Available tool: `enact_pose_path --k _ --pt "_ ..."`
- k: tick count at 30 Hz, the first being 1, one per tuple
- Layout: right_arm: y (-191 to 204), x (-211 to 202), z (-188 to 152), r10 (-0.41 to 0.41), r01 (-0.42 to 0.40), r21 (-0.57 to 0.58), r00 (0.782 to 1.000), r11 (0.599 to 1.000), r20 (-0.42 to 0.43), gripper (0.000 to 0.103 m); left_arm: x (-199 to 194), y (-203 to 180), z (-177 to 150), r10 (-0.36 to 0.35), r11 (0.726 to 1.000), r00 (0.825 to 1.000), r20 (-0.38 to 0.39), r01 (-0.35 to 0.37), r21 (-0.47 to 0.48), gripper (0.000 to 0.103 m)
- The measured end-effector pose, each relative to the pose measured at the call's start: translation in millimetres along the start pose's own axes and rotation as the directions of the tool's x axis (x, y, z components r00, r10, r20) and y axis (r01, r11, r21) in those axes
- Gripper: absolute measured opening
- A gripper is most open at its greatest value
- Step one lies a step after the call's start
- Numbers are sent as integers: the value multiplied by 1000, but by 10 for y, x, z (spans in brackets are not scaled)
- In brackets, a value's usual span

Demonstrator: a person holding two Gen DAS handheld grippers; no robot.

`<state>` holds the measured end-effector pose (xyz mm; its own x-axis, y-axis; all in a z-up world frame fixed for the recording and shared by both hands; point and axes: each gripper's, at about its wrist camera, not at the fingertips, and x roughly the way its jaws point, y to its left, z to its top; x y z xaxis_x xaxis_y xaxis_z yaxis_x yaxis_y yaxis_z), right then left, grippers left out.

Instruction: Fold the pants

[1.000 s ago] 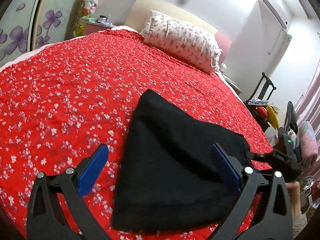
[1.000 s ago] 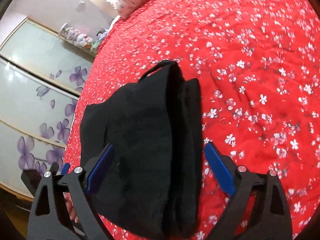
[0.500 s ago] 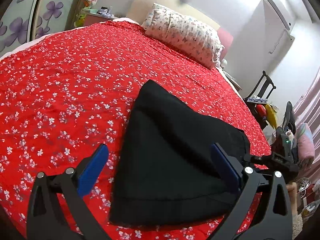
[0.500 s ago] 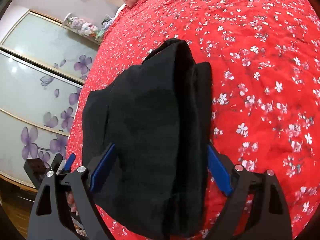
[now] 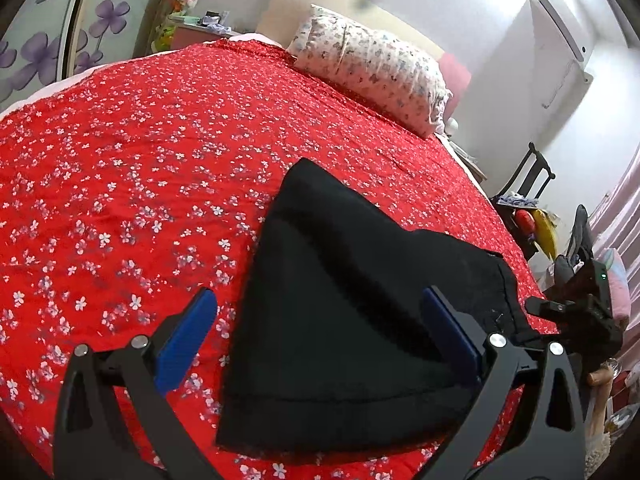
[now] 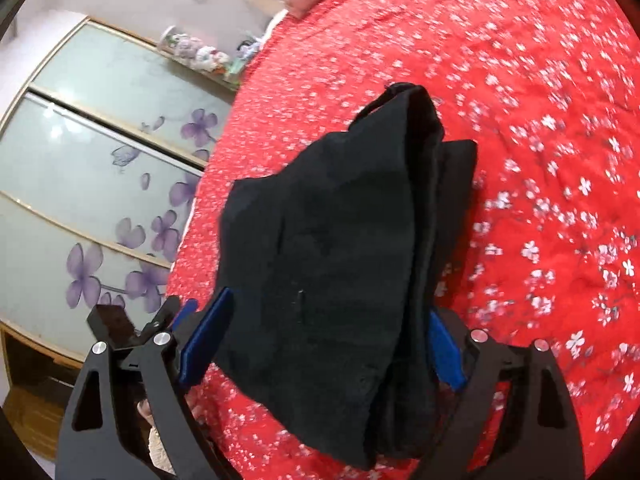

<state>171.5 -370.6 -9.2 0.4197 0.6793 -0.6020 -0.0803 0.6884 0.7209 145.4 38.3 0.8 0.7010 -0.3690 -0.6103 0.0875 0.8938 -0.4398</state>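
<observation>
Hovering low, your left gripper [image 5: 320,340] and right gripper [image 6: 324,340] spread wide, jaws empty, over matte black folded pants [image 5: 340,312] between them.

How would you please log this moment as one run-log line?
pants: black, folded, lying on red floral bedspread | left claw: open, above pants | right claw: open, straddling pants | nothing gripped

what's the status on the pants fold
Left gripper open, right gripper open, both straddling the cloth. Black pants folded, flat on red floral bedspread. Nothing in the way.
</observation>
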Motion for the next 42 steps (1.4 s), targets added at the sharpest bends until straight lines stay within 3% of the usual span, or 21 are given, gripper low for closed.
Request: enact_pose_path --k 4,7,10,14,17,23,28,30,33,36,38,39,41,42 --pt "-123 150 11 -38 38 31 999 999 -23 90 28 22 25 -4 1000 1000 -4 4 -6 101" --pt "-297 241 1 6 -3 79 999 997 -36 89 76 116 150 -36 998 999 -19 35 -57 101" --pt "-466 265 -31 51 -48 134 998 990 -22 74 95 251 287 -74 990 997 -16 71 -119 101" --pt "-582 248 -72 120 -122 168 993 978 20 47 102 395 390 -115 977 993 -1 113 -179 101" --pt "-485 190 -79 93 -97 117 995 988 38 40 168 491 431 -137 969 990 -19 129 -212 101" --pt "-93 90 -64 5 -1 -50 997 999 80 37 413 679 525 -200 942 976 -88 167 -292 101" --pt "-9 106 -30 -29 35 -83 996 996 80 37 657 802 498 -274 916 944 -186 197 -350 101" --pt "-58 134 -21 -26 31 -64 997 997 73 37 766 809 459 -331 896 917 -223 230 -380 101" --pt "-80 157 -20 -25 28 -50 997 998 70 37 866 726 444 -348 908 897 -273 249 -338 101" --pt "-80 149 -35 -27 31 -55 997 998 74 37 923 648 442 -360 909 890 -280 266 -322 101" --pt "-93 141 -50 -26 30 -55 997 998 77 37 945 604 423 -418 881 870 -263 317 -351 97" --pt "-102 131 -61 -25 29 -52 997 998 78 38 950 587 422 -431 873 865 -258 326 -363 89" --pt "-125 137 -61 -21 25 -41 997 999 80 38 940 553 417 -390 887 886 -252 288 -361 77" --pt "-134 139 -55 -20 24 -38 997 999 80 38 950 539 408 -363 899 896 -257 264 -350 63"
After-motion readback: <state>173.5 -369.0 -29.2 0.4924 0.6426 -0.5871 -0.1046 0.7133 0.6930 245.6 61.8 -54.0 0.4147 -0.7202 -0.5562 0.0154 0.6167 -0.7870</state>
